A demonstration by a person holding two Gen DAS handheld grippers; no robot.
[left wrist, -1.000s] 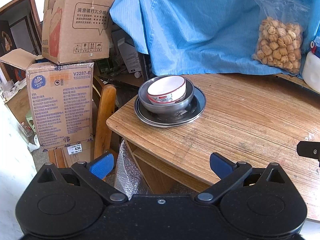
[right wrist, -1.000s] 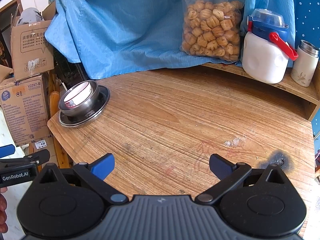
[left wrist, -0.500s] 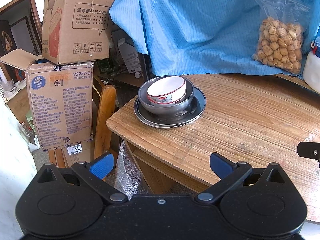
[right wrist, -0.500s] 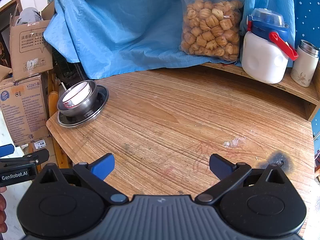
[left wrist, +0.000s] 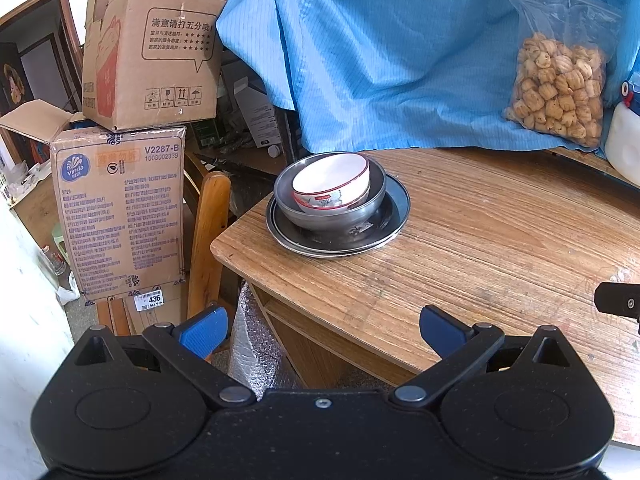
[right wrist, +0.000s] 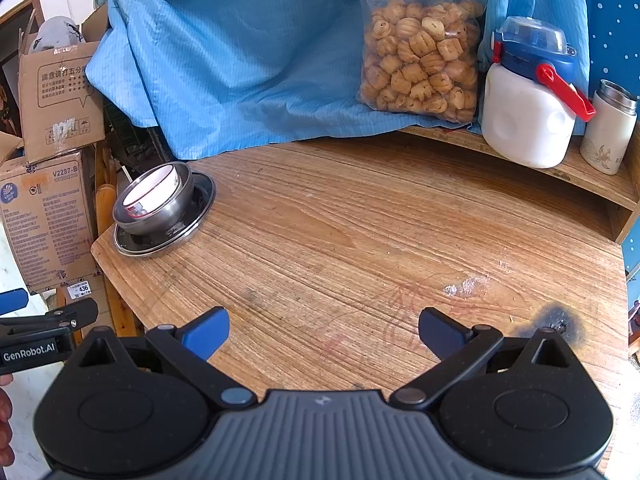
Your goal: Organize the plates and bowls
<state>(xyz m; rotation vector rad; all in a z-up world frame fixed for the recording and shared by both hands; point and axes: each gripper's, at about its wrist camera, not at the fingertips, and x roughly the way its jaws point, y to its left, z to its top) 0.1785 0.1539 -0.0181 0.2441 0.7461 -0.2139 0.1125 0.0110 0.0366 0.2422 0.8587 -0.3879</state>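
**Left wrist view: stack built, both grippers empty and holding back**

Left wrist view first, and nearest to us the left gripper is spread wide with nothing between its blue pads, poised off the near-left corner of the wooden table. On the right wrist view, the right gripper is just as wide and just as empty, hovering over bare wood near a dark scorch mark.

Further out we find the dishes. The white bowl with its red rim sits tilted inside the steel bowl, and that sits on the steel plate, which seems to have a second plate beneath it, close to the table's left edge. From the right side the same stack reads as one nested pile, well apart from either gripper.

What has changed over the last second? Very little: we see the pile a touch farther off in the right view than before, and the left view barely shifts. We read that as a retreat from a finished stack, so the sorting looks essentially complete.

Beyond, the snack bag, white jug and blue cloth stand at the back.
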